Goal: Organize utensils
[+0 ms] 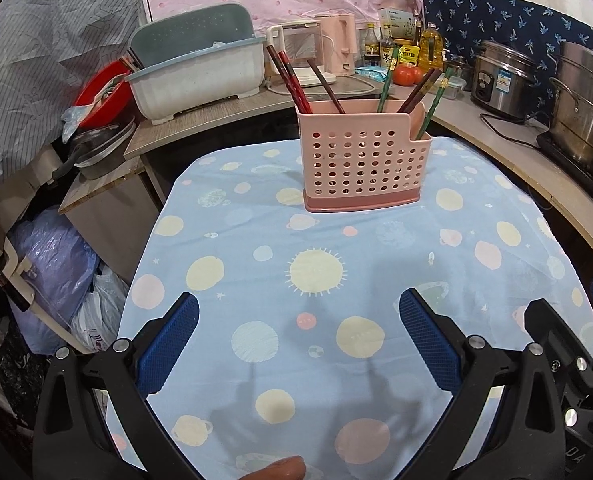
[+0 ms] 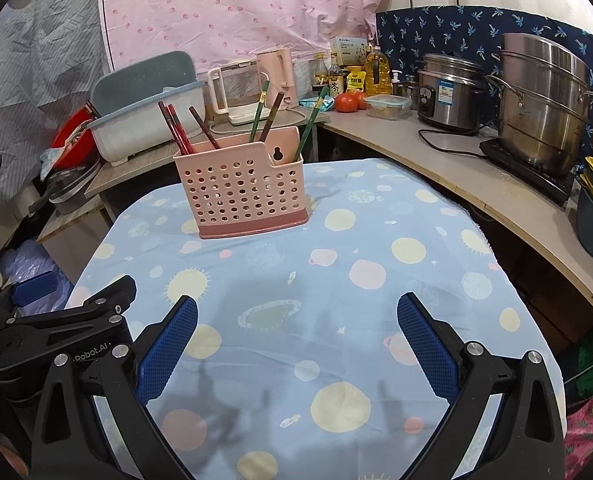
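Pink holder (image 1: pixel 362 160) stands upright at the far end of the tablecloth (image 1: pixel 256 248), chopsticks (image 1: pixel 288 80) inside. Left gripper (image 1: pixel 298 336) and right gripper (image 2: pixel 296 340): jaws wide apart, nothing between, well short of the holder.

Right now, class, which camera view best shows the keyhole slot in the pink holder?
The right wrist view: the keyhole slot faces it openly. In the left wrist view the pink holder hides it.
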Available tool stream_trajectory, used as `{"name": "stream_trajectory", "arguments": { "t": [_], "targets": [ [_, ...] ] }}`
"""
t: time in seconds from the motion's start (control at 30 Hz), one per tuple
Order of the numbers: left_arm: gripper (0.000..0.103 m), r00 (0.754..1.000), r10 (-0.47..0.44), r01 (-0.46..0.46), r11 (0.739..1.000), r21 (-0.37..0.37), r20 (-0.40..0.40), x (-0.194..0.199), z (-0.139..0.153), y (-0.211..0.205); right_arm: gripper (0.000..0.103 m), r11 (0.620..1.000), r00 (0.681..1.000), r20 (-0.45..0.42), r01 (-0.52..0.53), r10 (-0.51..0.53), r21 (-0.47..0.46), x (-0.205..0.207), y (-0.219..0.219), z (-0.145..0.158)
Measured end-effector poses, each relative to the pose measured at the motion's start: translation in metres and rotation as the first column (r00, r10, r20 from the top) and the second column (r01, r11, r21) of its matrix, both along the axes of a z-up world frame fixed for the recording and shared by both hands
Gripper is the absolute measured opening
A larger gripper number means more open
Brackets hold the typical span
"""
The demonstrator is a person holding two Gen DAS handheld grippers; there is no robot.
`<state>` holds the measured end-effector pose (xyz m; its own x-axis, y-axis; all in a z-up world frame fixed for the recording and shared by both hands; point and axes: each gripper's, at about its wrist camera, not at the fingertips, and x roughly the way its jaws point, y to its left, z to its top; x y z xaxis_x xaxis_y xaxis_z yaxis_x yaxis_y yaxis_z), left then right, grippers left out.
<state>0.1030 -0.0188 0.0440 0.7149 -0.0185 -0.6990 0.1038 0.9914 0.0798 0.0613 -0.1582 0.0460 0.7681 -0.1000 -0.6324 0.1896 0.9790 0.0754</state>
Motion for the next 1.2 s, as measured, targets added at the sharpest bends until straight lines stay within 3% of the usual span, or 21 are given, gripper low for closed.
{"name": "stream_trajectory", "arguments": {
  "t": [1.2],
  "targets": [
    [0.096,1.0,0.01,-0.009,1.0,0.013,-0.012,-0.0009,-0.0049,0.0012,0.096,1.0,1.0,-0.026,0.014,-0.014,-0.005,0.0006,-0.0022,-0.0069]
  ]
}}
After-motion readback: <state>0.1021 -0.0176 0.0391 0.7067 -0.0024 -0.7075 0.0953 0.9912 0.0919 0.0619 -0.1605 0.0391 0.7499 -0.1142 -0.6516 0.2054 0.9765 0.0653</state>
